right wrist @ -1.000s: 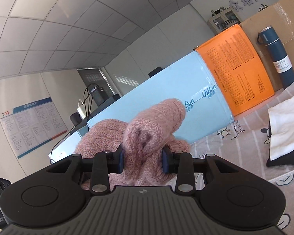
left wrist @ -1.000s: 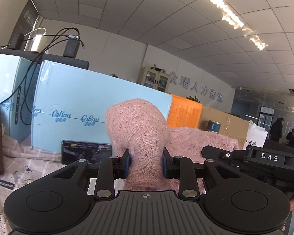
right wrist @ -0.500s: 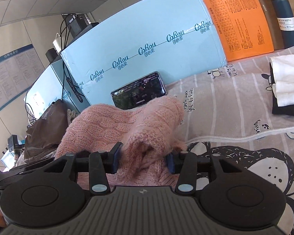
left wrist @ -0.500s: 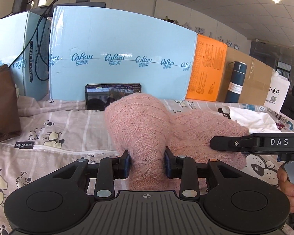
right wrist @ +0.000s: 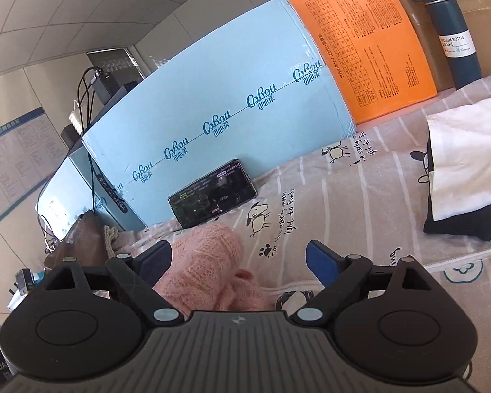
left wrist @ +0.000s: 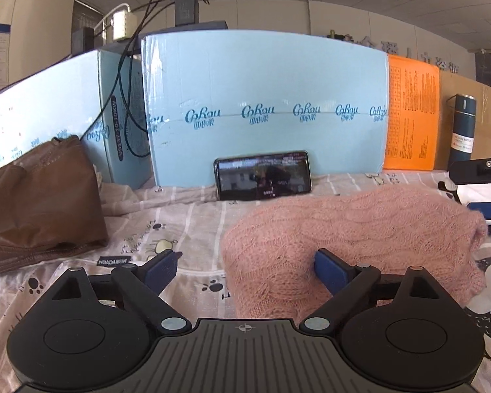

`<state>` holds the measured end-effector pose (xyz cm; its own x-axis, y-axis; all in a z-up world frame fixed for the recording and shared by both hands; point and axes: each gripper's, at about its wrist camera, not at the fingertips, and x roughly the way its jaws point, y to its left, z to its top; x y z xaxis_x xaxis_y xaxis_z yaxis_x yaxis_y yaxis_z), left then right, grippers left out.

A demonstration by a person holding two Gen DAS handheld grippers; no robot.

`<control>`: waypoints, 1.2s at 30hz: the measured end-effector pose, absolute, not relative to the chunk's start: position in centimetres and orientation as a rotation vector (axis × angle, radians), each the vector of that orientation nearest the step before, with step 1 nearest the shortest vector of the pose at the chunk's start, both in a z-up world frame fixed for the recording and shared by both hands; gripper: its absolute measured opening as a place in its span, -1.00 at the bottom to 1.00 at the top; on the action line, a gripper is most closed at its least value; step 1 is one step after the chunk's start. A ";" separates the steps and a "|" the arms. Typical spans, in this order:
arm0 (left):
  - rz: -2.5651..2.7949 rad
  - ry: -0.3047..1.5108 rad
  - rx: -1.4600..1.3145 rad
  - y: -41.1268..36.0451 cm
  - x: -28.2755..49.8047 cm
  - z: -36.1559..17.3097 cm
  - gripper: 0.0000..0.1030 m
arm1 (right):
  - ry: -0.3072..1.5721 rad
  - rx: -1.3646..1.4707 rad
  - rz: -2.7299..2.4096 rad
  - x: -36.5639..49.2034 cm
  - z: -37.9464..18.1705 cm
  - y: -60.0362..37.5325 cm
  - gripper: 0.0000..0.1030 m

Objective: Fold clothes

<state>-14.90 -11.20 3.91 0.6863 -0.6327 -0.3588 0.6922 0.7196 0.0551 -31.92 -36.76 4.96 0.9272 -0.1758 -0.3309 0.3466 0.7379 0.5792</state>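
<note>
- Left gripper [left wrist: 245,270] – fingers spread wide apart, nothing clamped; right finger pad [left wrist: 330,270] touches the near edge of the pink knit sweater [left wrist: 350,239], left pad sits over bare sheet.
- Right gripper [right wrist: 239,262] – also spread wide, nothing clamped; the sweater [right wrist: 206,268] bunches between its fingers, closer to the left one.
- The sweater lies in a folded heap on the printed bedsheet [left wrist: 186,222], near side of the scene, right of centre in the left wrist view.
- Phone [left wrist: 263,175] stands on its long edge leaning on the light blue box [left wrist: 265,98], just beyond the sweater, screen lit.
- Brown bag [left wrist: 39,196] on the sheet at far left, well apart from the sweater.
- Orange box [right wrist: 363,49] right of the blue one; dark teal vacuum bottle [right wrist: 451,32] upright further right.
- Folded white garment on top of a dark one [right wrist: 468,177] at the right edge of the sheet, apart from the sweater.
- Black chargers and cables [left wrist: 140,32] on top of the blue boxes.
</note>
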 end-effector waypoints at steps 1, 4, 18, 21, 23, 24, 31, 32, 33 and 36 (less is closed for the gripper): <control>-0.746 0.276 0.178 -11.1 -15.7 4.4 0.81 | 0.245 0.714 -0.272 -31.6 4.8 -37.2 0.73; -0.832 0.176 0.158 -11.6 -18.4 5.6 0.84 | 0.205 0.787 -0.227 -31.2 3.6 -38.1 0.73; -1.115 0.473 0.144 -19.8 -17.7 3.0 0.43 | 0.174 0.965 -0.179 -32.8 1.1 -40.6 0.82; -1.133 0.533 0.019 -18.5 -16.1 3.2 -0.04 | 0.195 0.974 -0.170 -32.5 0.8 -40.5 0.82; -1.122 0.559 -0.036 -17.8 -15.2 3.0 -0.34 | 0.209 0.981 -0.167 -32.3 0.5 -40.4 0.82; -1.109 0.550 -0.046 -17.5 -15.1 3.0 -0.41 | 0.215 0.983 -0.163 -32.2 0.4 -40.4 0.82; -1.119 0.521 -0.188 -14.8 -14.2 3.9 -0.51 | 0.263 0.950 -0.070 -30.9 0.1 -39.2 0.82; -1.122 0.526 -0.219 -14.3 -13.9 3.9 -0.51 | 0.267 0.950 -0.048 -30.8 0.0 -39.1 0.82; -1.125 0.533 -0.251 -13.9 -13.6 3.9 -0.50 | 0.271 0.952 -0.025 -30.6 0.0 -39.0 0.82; -1.152 0.613 -0.351 -13.1 -12.1 3.4 -0.47 | 0.279 0.962 0.048 -30.3 -0.1 -38.6 0.82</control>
